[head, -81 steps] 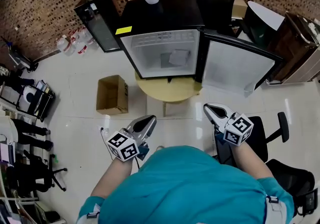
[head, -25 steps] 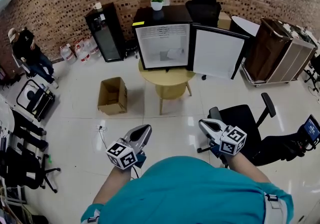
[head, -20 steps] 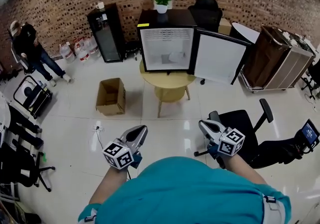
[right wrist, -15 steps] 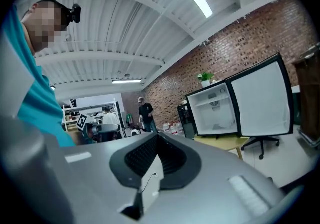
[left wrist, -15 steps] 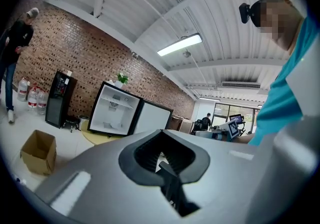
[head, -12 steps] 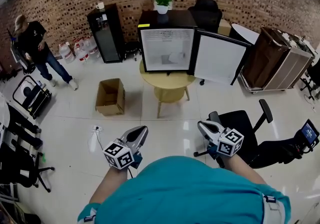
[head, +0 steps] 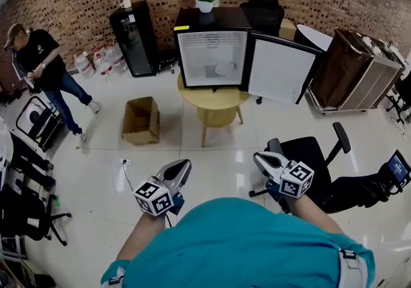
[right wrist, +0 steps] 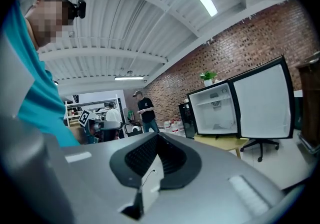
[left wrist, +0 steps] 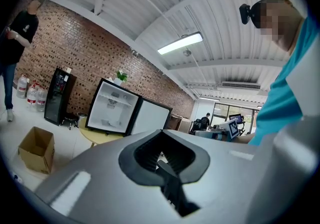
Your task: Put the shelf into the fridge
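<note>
The small fridge [head: 212,56] stands open against the brick wall, its door [head: 277,70] swung to the right. Its white inside shows a thin shelf line near the top [right wrist: 216,102] and a pale object low at the back [head: 219,68]; I cannot make out more. Both grippers are held low in front of my chest, far from the fridge. My left gripper [head: 182,167] is shut with nothing in it, its jaws meeting [left wrist: 169,178]. My right gripper [head: 262,161] is likewise shut and empty [right wrist: 145,183].
A round yellow table [head: 215,106] stands right in front of the fridge. A cardboard box [head: 141,120] lies on the floor to its left. A black office chair [head: 316,163] is by my right gripper. A person [head: 40,68] walks at the left.
I have backed away from the fridge since the oldest frame. The person at the left has walked further into view. Both grippers stay shut and hardly move.
</note>
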Available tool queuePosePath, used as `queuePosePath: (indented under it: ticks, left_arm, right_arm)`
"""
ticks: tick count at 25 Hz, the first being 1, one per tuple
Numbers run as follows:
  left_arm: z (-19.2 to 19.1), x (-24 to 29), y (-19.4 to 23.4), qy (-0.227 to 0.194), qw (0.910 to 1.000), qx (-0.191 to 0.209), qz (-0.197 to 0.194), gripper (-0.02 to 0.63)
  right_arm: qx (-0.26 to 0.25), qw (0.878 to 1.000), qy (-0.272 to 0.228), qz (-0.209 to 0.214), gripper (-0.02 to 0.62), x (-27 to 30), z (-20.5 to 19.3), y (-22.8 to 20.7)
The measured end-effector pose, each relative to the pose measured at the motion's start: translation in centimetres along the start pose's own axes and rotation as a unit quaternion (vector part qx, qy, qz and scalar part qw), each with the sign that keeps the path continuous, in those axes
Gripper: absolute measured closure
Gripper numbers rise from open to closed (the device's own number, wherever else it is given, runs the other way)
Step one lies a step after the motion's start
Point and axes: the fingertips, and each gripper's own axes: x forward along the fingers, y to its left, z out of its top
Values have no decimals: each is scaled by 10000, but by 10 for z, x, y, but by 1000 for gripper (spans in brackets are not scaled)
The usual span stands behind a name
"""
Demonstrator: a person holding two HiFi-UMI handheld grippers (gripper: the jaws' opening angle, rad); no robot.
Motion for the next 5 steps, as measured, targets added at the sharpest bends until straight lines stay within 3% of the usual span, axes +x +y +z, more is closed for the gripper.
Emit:
queuePosePath:
  ticks: [5]
  left_arm:
    - [-5, 4, -9, -39, 10000, 36, 2, 606]
  right_arm:
    - [-115, 9999, 21, 61, 595, -9, -1, -2]
